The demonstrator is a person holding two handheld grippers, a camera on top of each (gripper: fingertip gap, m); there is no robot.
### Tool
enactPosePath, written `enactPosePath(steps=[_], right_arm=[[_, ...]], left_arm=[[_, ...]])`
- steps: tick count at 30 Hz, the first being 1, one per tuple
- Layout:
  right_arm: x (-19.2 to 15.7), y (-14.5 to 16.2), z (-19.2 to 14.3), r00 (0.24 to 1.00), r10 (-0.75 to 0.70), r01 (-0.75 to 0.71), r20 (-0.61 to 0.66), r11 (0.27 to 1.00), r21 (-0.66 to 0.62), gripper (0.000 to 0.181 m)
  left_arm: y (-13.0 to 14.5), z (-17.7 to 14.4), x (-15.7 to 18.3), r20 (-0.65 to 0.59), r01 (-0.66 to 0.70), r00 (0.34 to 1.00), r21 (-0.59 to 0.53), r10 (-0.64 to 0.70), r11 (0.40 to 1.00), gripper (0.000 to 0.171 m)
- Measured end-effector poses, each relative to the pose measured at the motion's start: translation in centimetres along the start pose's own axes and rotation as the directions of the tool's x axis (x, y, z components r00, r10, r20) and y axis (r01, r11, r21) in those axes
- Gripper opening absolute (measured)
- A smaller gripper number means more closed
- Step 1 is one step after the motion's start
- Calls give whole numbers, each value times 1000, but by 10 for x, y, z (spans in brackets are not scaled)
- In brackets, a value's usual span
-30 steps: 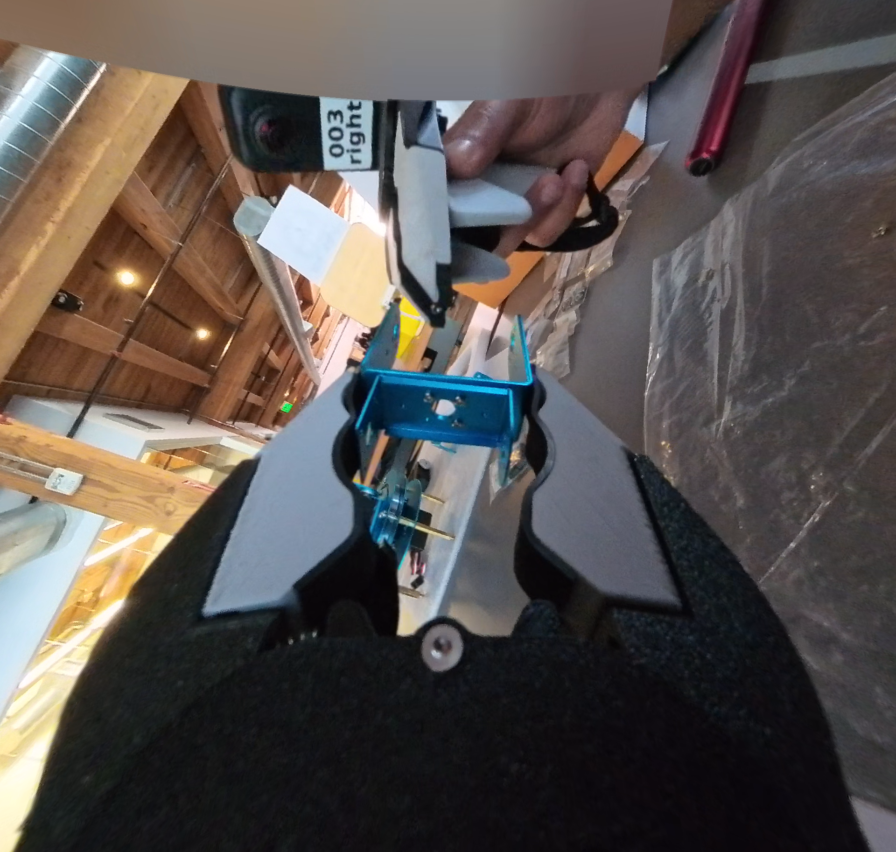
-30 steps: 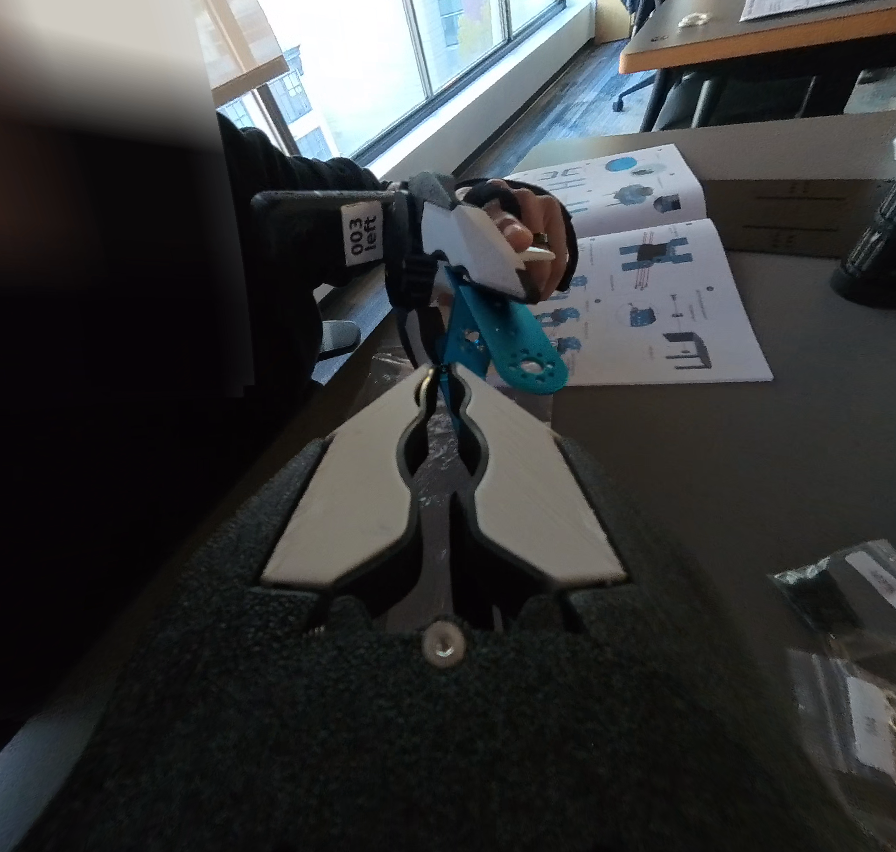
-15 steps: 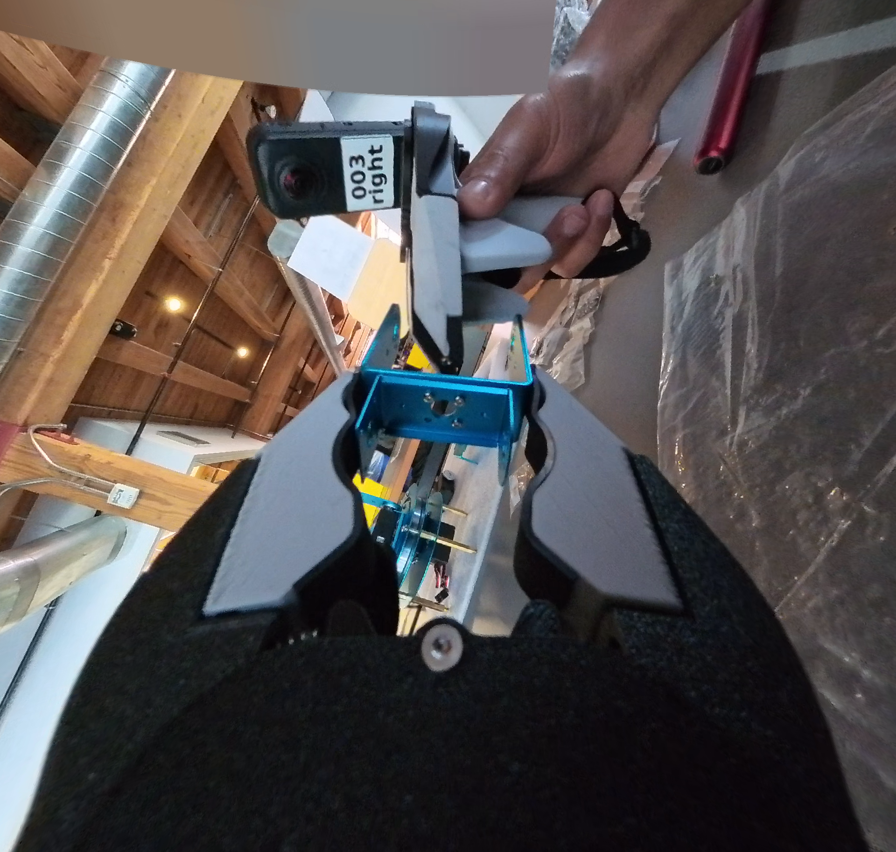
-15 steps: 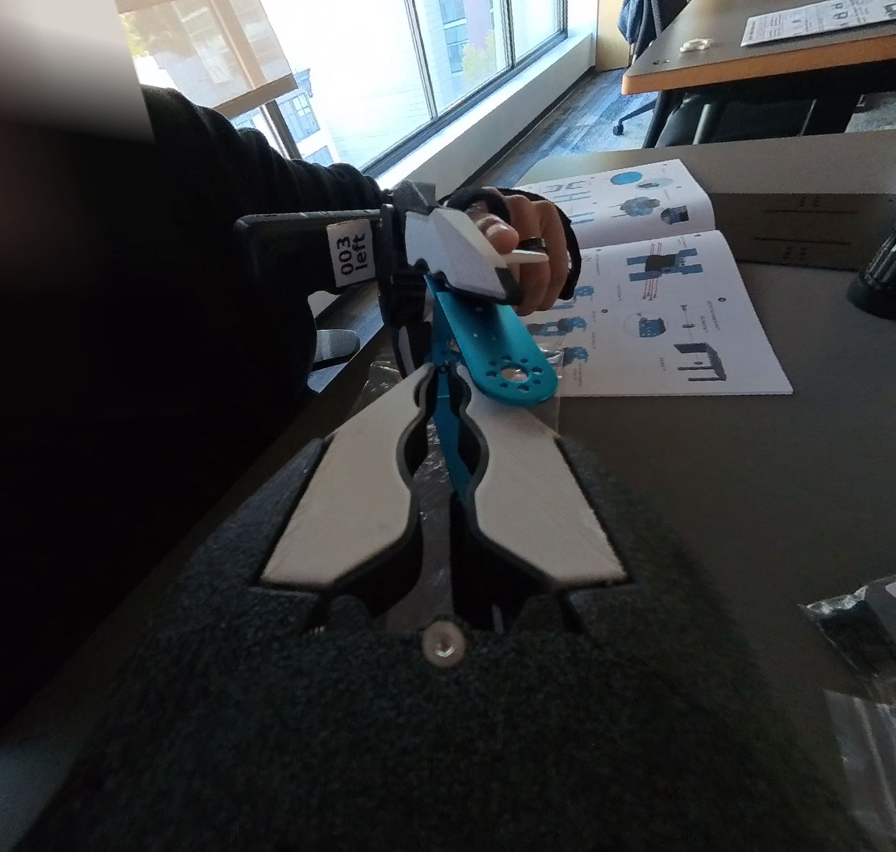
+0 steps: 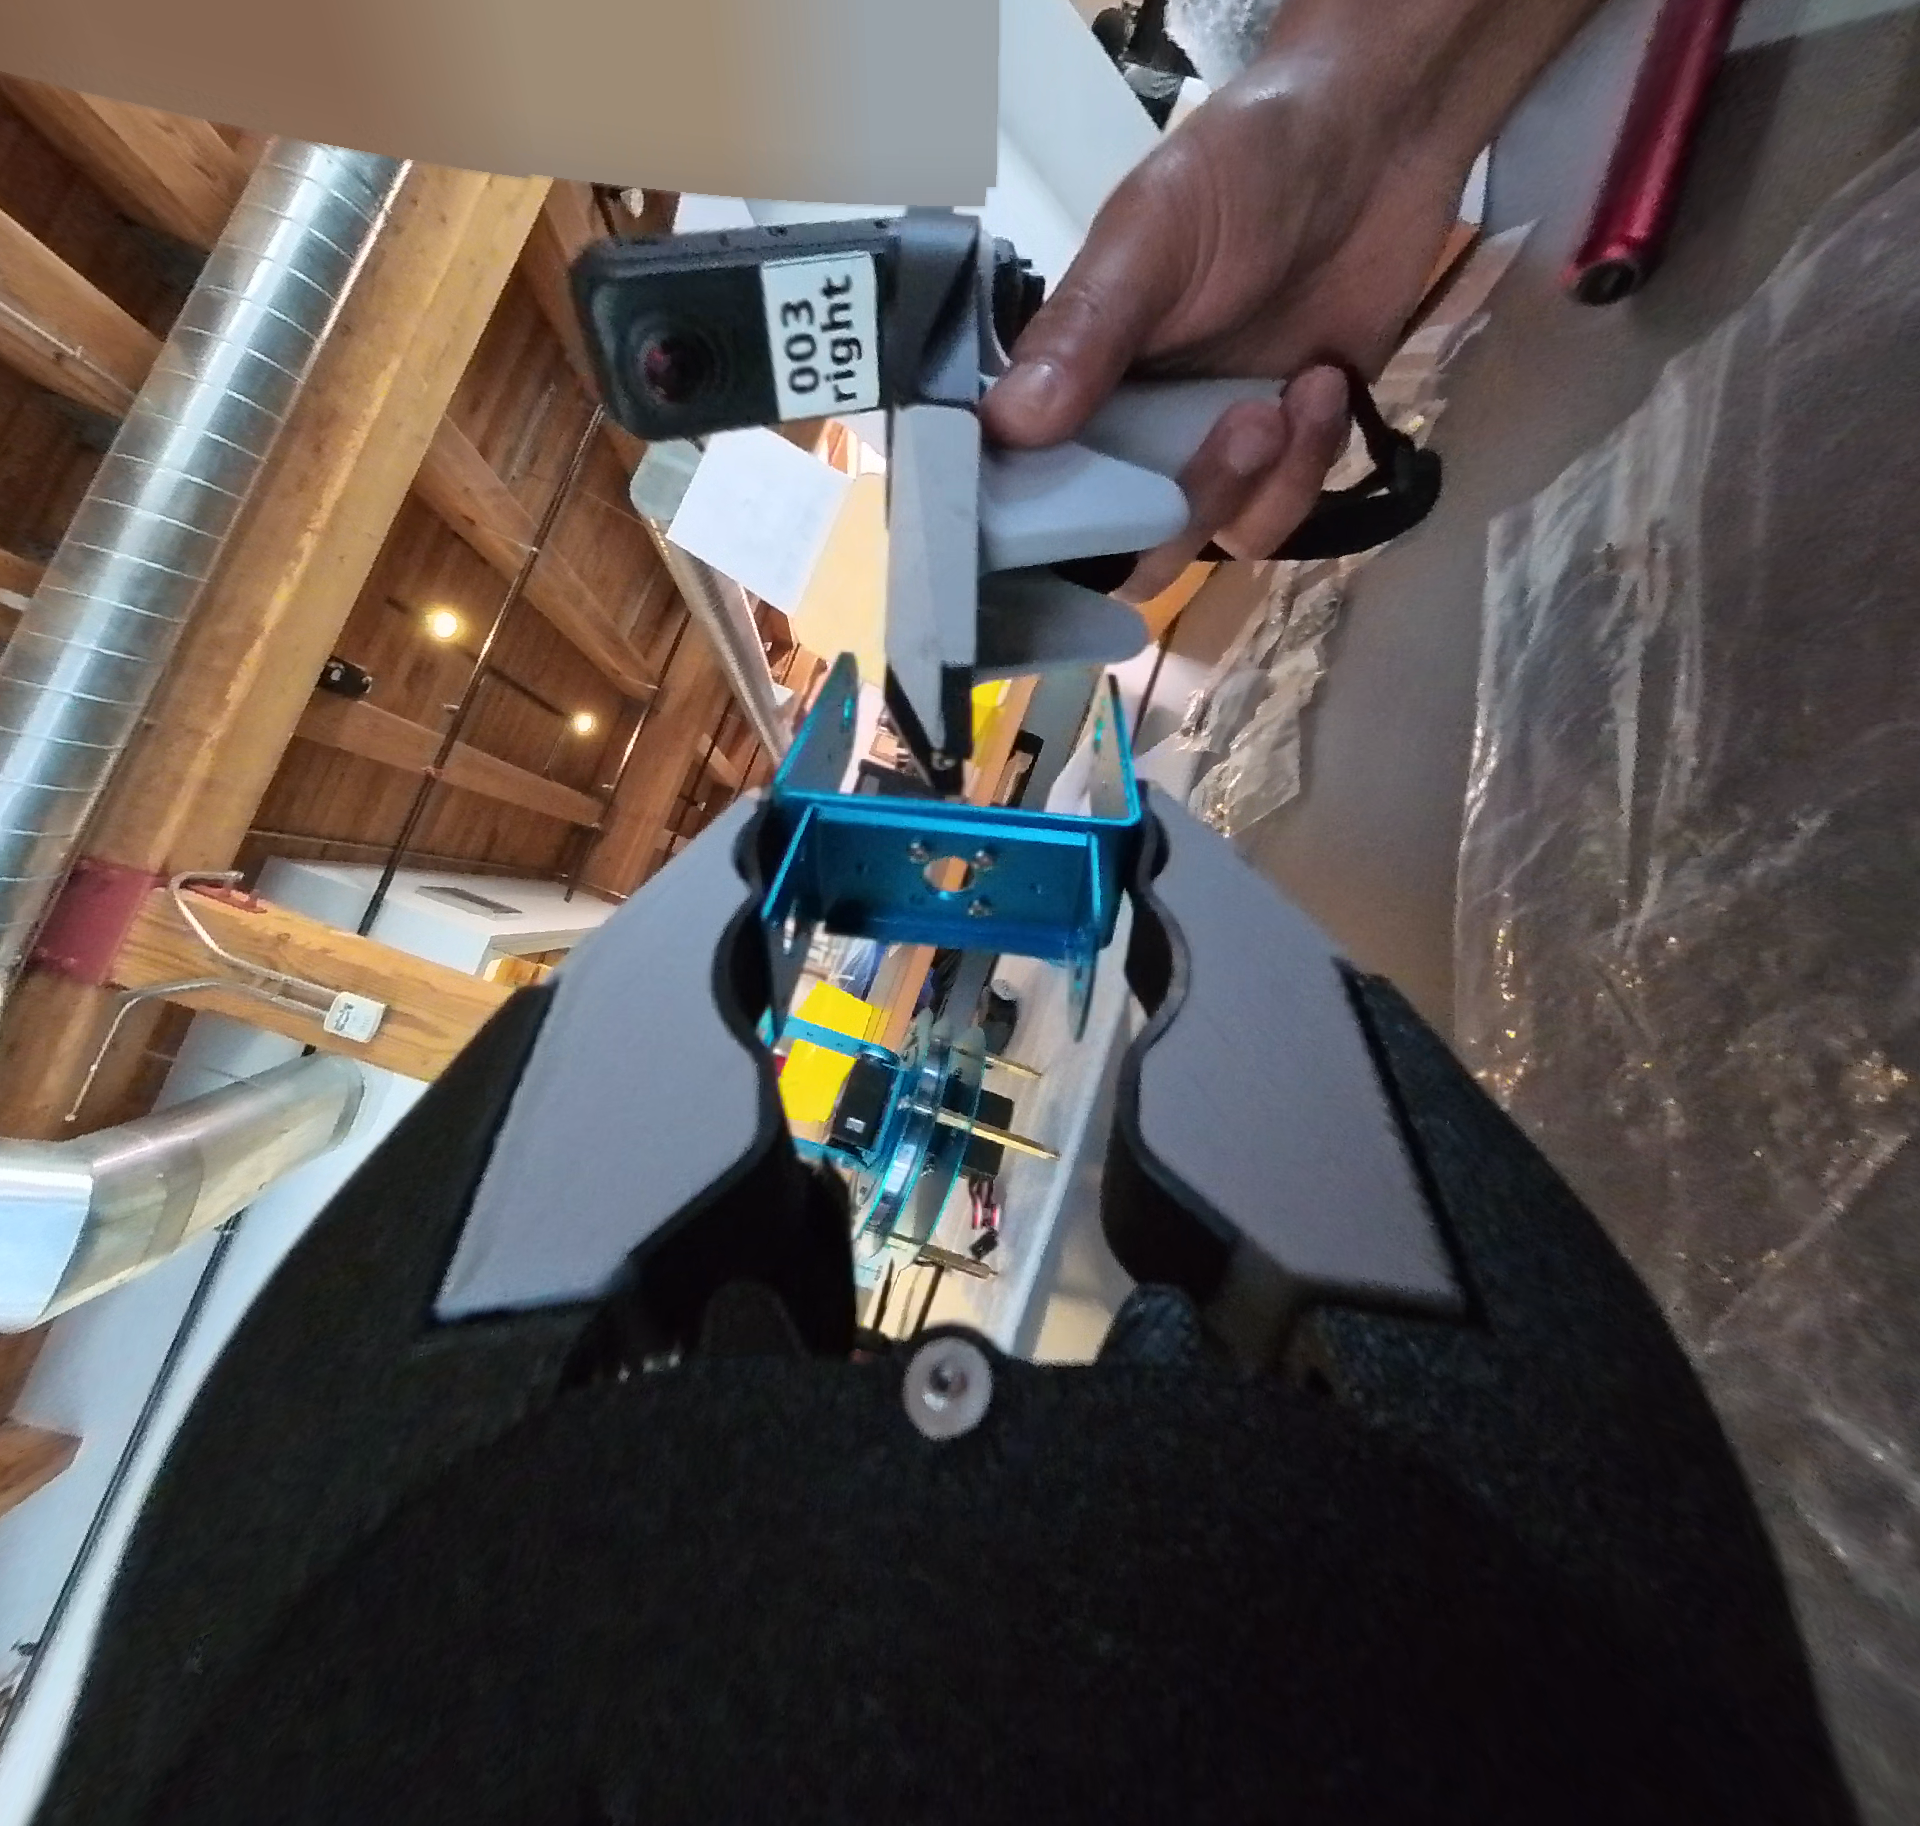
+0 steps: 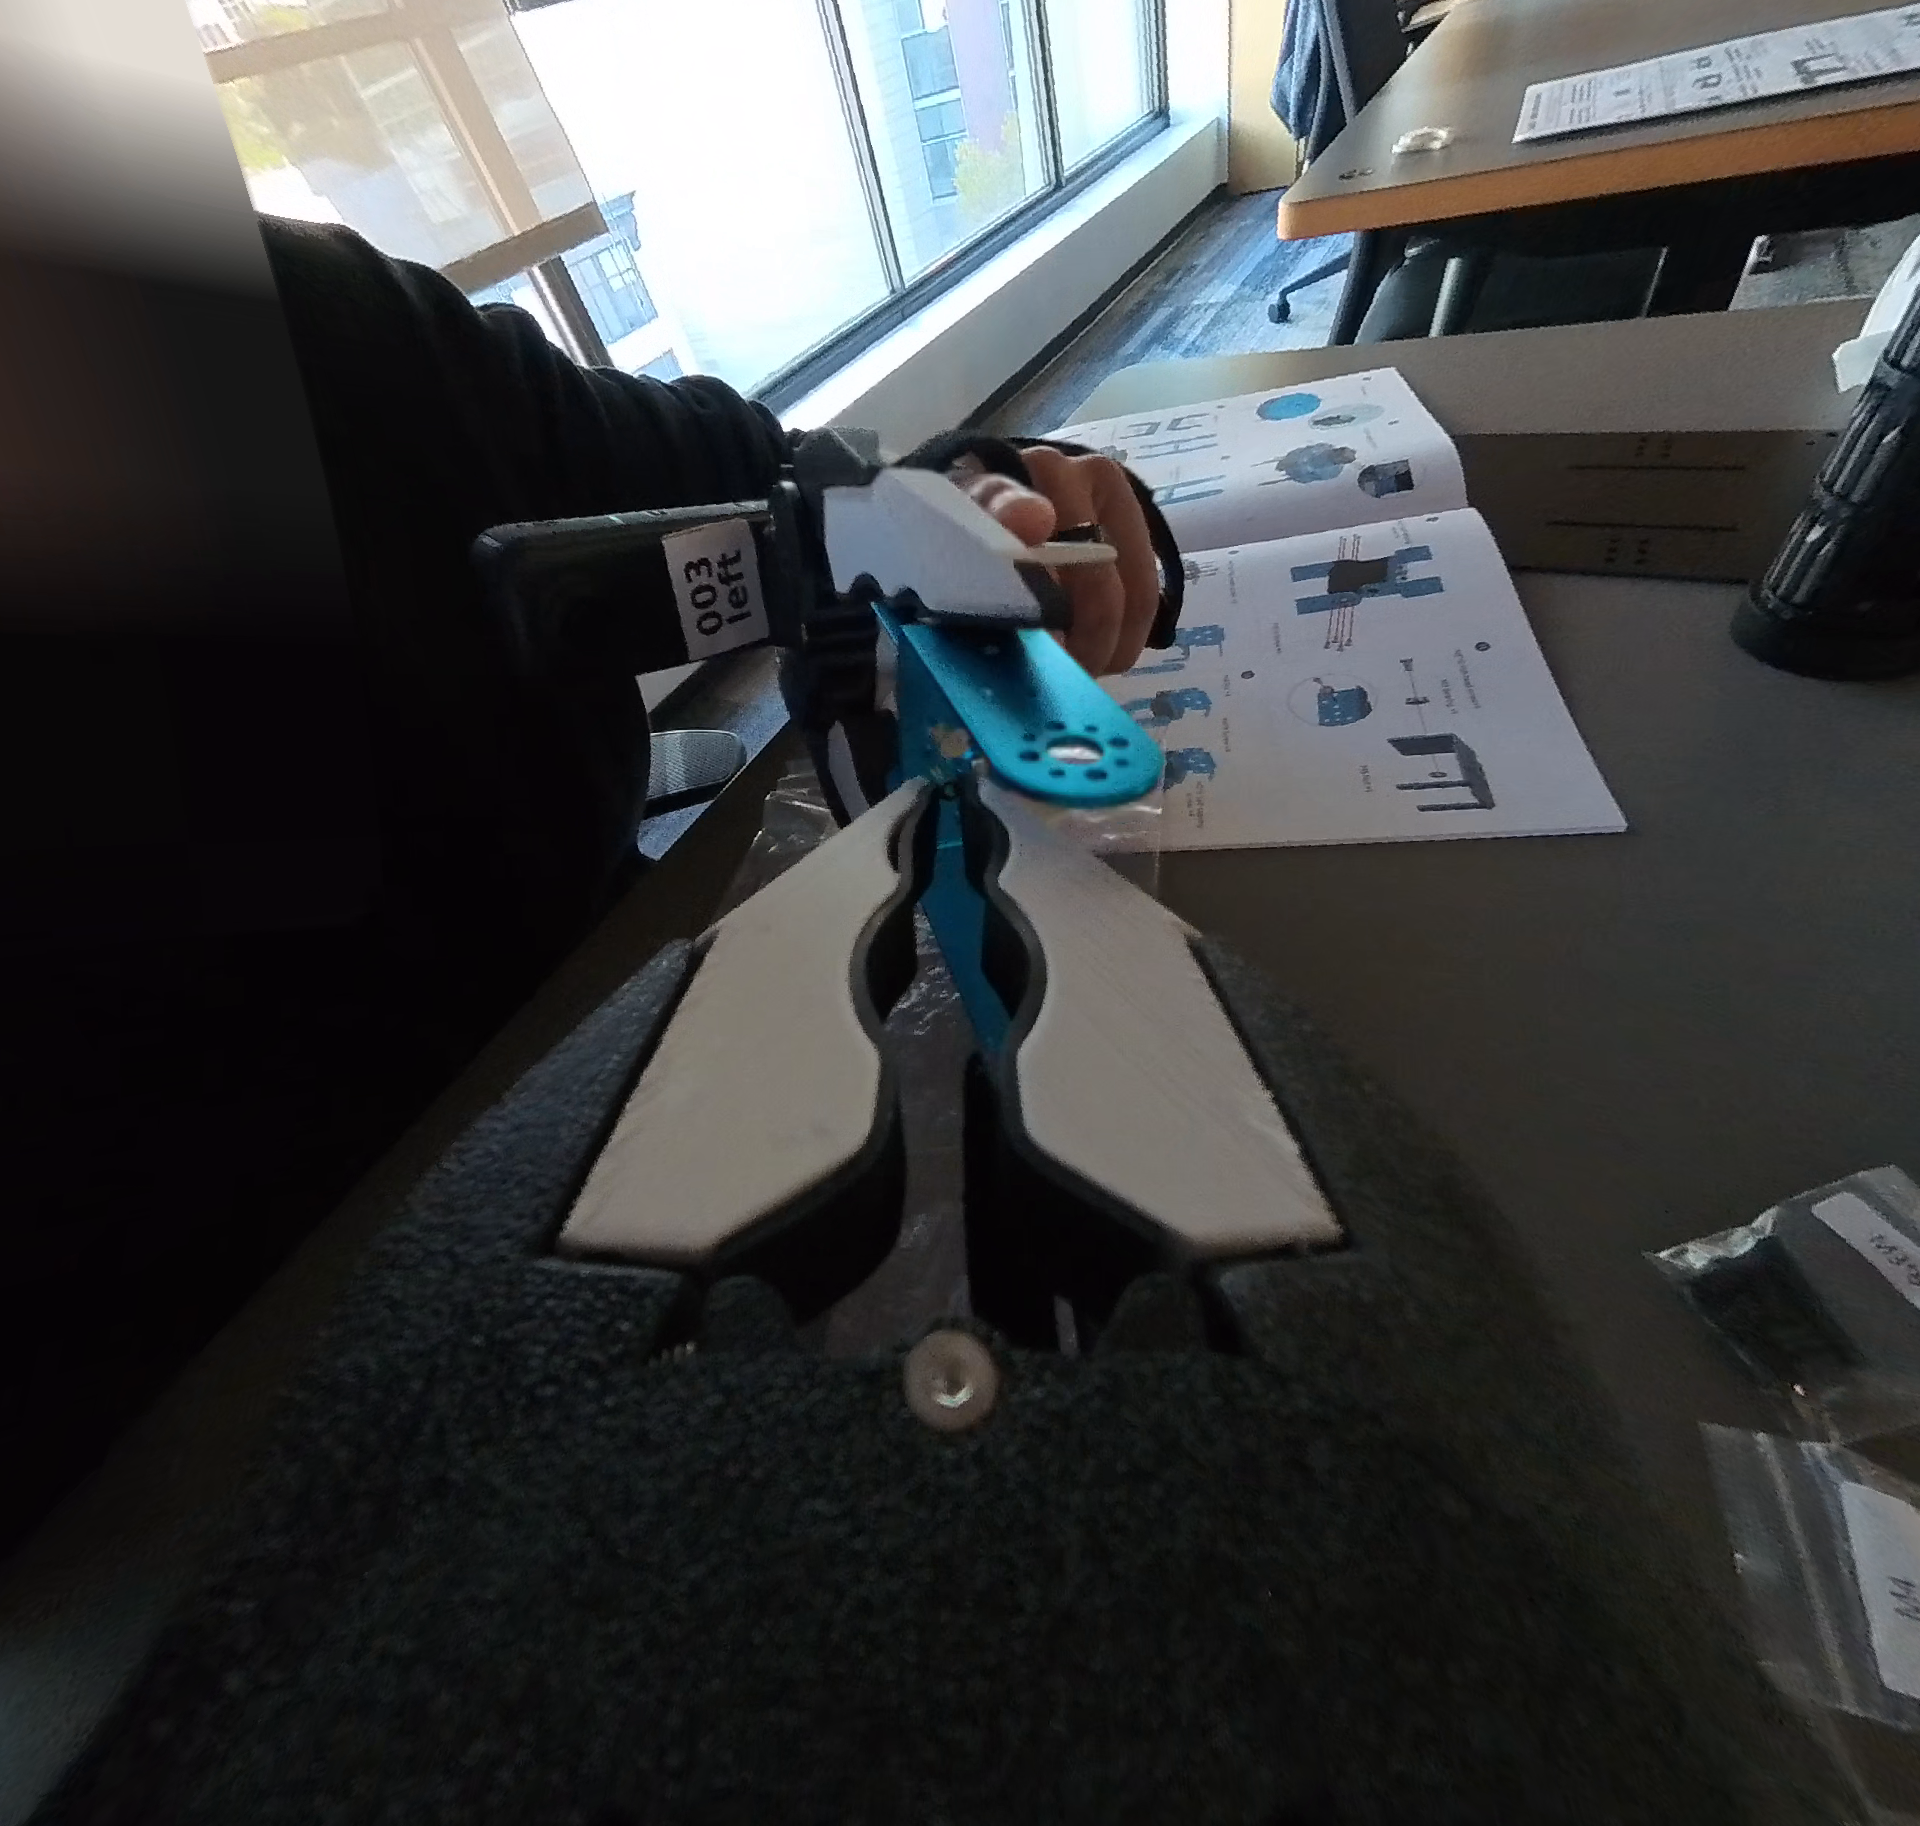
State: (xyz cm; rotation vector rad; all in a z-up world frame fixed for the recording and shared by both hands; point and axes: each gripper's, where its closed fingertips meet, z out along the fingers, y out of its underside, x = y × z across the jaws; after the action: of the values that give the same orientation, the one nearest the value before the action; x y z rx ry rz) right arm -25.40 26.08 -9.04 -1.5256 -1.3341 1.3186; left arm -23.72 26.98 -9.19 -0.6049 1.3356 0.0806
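My left gripper (image 5: 951, 831) is shut on a blue U-shaped metal bracket (image 5: 966, 877) and holds its base between the fingertips in the air. The bracket's two arms point away from me. My right gripper (image 6: 940, 789) is shut, with a small dark screw at its tips. Its tips (image 5: 940, 750) reach down between the bracket's arms and almost touch the base. In the right wrist view the bracket (image 6: 1039, 727) sits just past my fingertips, one round-ended arm with holes pointing right. A hand (image 5: 1195, 249) holds the right gripper.
An open instruction booklet (image 6: 1299, 613) lies on the dark table (image 6: 1558, 997) behind the bracket. Bags of small parts (image 6: 1818, 1361) lie at the right. A clear plastic sheet (image 5: 1662, 841) and a red tube (image 5: 1662, 114) are on the table. A grey box (image 6: 1621, 509) stands behind the booklet. The grippers are tip to tip, or close to it.
The right gripper's tips have come down between the bracket's arms towards its base. The left gripper has kept its hold and tilted slightly.
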Motion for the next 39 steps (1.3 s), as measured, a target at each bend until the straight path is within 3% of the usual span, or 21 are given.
enactPosePath(steps=[5, 7, 9, 14, 19, 22, 26, 27, 31, 35, 39], right_arm=[[1, -12, -5, 999, -21, 23, -41, 999, 47, 3], [1, -12, -6, 989, -107, 111, -106, 993, 31, 4], [6, -7, -5, 957, -220, 218, -188, 975, -34, 4], [-3, -12, -7, 874, -419, 400, -245, 908, -126, 3], [-9, -25, -24, 694, -661, 620, -288, 751, -229, 3], [-15, -30, -31, 599, -761, 740, -251, 645, -191, 3], [-17, -22, -23, 607, -771, 760, -190, 634, -143, 3], [-19, -23, -20, 579, -793, 783, -189, 606, -142, 4], [-30, -44, -14, 374, -901, 897, -220, 412, -161, 3], [-51, -76, -17, 249, -937, 947, -245, 289, -142, 3], [-73, -102, -24, 77, -962, 973, -261, 129, -190, 3]], left_arm=[[3, 1, -5, 47, -23, 999, -32, 24, 999, 65], [5, 2, -5, 48, -7, 999, -43, 10, 999, 65], [5, 2, -5, 30, 52, 998, -36, -50, 998, 66], [4, 2, -5, -58, 269, 961, -13, -269, 963, 66], [-4, -1, -4, -190, 465, 871, 23, -453, 885, 66], [-8, -2, -5, -250, 522, 829, 27, -500, 853, 66], [-21, -6, -12, -316, 597, 769, 44, -555, 801, 66], [-25, -7, -15, -333, 615, 753, 49, -568, 787, 66], [-42, -10, -33, -402, 692, 677, 60, -617, 720, 66], [-63, -11, -60, -468, 750, 610, 83, -639, 656, 65], [-83, -13, -85, -546, 802, 525, 59, -653, 595, 65]])
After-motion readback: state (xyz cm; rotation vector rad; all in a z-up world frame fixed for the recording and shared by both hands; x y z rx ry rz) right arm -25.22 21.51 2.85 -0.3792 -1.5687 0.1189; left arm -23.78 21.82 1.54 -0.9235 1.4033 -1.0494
